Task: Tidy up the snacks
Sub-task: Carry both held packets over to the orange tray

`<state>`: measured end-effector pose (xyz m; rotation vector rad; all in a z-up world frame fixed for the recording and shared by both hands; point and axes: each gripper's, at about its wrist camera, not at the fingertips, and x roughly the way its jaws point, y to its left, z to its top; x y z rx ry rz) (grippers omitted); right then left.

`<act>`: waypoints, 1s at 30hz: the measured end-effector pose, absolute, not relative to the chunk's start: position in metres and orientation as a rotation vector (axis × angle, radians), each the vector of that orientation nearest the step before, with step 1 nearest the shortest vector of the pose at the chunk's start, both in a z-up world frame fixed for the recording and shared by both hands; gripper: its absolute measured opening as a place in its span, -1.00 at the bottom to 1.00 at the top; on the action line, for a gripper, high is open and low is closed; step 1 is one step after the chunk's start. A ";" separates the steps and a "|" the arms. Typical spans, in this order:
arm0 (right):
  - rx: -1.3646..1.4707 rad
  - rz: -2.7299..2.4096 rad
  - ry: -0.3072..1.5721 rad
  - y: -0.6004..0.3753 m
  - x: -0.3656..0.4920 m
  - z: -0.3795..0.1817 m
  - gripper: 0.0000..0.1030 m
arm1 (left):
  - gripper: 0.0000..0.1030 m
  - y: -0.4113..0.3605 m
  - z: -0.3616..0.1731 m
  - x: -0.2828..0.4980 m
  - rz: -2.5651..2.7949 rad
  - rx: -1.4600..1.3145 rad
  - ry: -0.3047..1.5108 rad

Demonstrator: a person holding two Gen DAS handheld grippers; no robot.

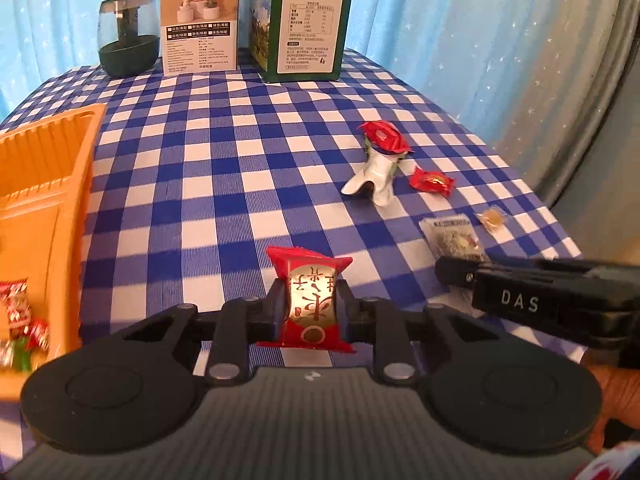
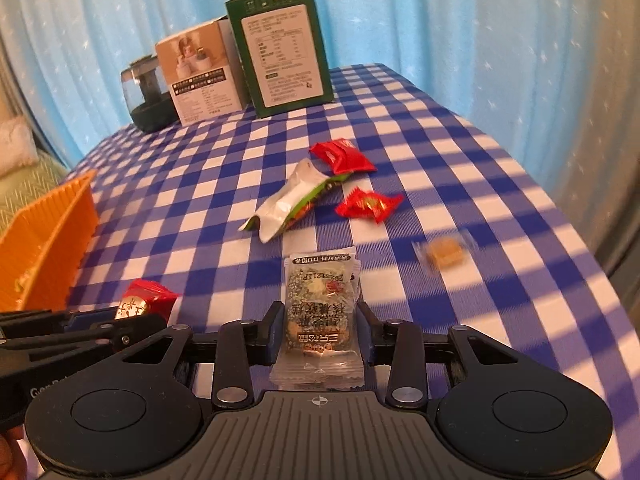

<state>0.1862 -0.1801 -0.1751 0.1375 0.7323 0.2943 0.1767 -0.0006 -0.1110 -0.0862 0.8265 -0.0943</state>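
My left gripper (image 1: 310, 294) is shut on a red-and-gold snack packet (image 1: 308, 276), held upright just above the checked tablecloth (image 1: 208, 168). To its left stands the orange basket (image 1: 52, 200) with several wrapped sweets (image 1: 18, 320) inside. My right gripper (image 2: 320, 314) is shut on a clear packet of mixed nuts (image 2: 320, 292), its pads against both long edges. In the left wrist view the right gripper (image 1: 442, 270) reaches in from the right, low over that packet (image 1: 452, 232). The right wrist view shows the left gripper (image 2: 120, 322) at lower left with its red packet (image 2: 146, 300).
Loose on the cloth ahead lie a red packet (image 2: 344, 156), a white-and-green wrapper (image 2: 288, 204), a small red sweet (image 2: 368, 206) and an amber sweet (image 2: 442, 258). A green box (image 1: 304, 20), a white box (image 1: 200, 20) and a dark humidifier (image 1: 128, 36) line the far edge.
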 end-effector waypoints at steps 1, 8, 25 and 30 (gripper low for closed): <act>0.145 0.293 0.734 -0.182 0.180 -0.174 -0.27 | -0.57 0.000 -0.107 0.171 -0.096 -0.092 0.823; 0.164 0.292 0.728 -0.186 0.136 -0.158 -0.27 | -0.57 0.007 -0.081 0.134 -0.083 -0.115 0.802; 0.123 0.399 0.660 -0.147 0.066 -0.109 -0.27 | -0.57 0.043 -0.024 0.062 -0.007 -0.112 0.727; 0.103 0.429 0.639 -0.131 0.057 -0.099 -0.27 | -0.57 0.063 -0.016 0.046 0.027 -0.128 0.716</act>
